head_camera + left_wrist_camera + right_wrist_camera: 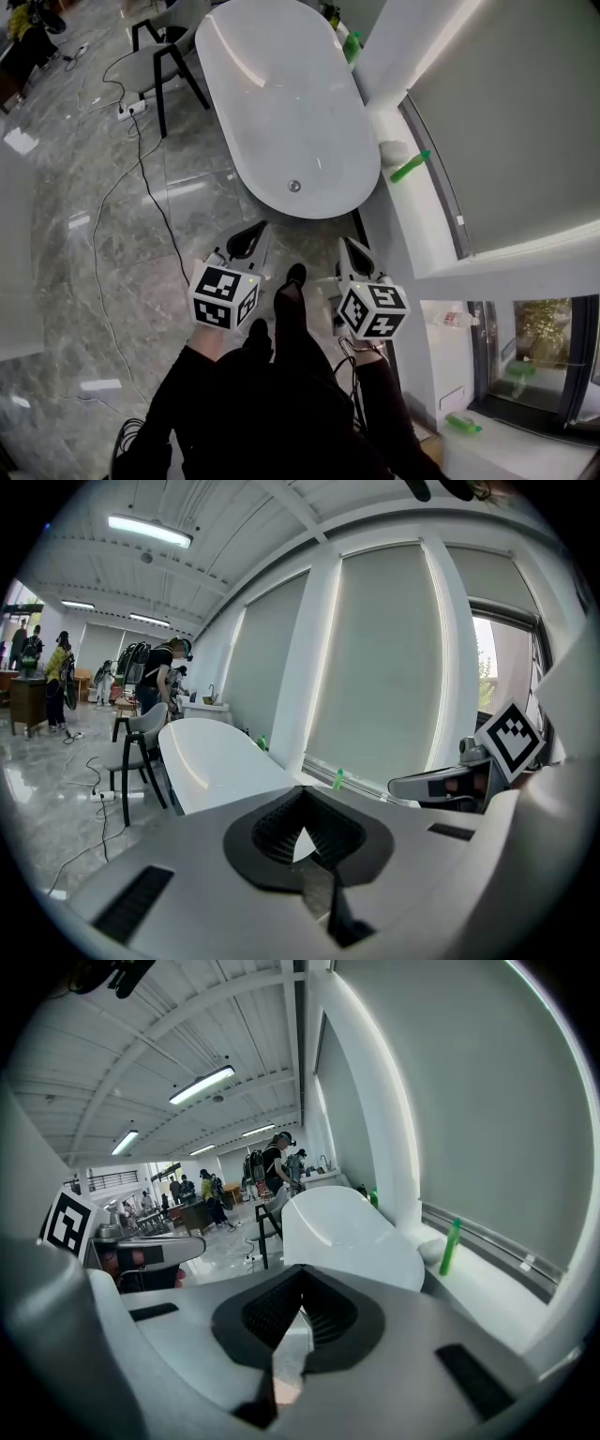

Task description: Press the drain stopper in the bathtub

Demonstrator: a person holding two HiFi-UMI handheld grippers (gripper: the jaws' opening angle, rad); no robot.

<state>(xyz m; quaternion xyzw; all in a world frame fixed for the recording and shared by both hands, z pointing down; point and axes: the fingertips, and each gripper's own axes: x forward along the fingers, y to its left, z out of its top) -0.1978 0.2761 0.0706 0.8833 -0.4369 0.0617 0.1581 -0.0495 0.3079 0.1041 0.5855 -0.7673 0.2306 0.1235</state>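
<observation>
- The bathtub (281, 103) is a white free-standing oval on the marble floor (84, 244), directly ahead of me, with its near end closest to my stance.
- The drain stopper (294, 186) is the small round metal disc on the tub bottom, near that end. It is bare, and nothing touches it. I cannot tell from here whether it sits raised or pressed down.
- The left tongs (247, 236) are held low in front of me, short of the tub rim and pointing toward it. Their own view shows the jaws drawn together with nothing between them.
- The right tongs (353, 249) are level with the left, on the other side of my foot (295, 276). They are likewise closed and empty, and outside the tub.
- Judgement: closed jaws suit the job, since a single blunt tip pushes a stopper better than two spread ones. Either tool would serve; the left lines up slightly better with the drain.
- Judgement: the task has not begun. The next move calls for a reach over the rim and down to the tub bottom.
- A green bottle (410, 167) lies on the window ledge (427, 220) beside the tub, well apart from the drain and no obstacle.
- A chair (169, 47) and a cable (155, 202) occupy the floor left of the tub. The cable runs close to my left side and could be a trip hazard if I step nearer.
</observation>
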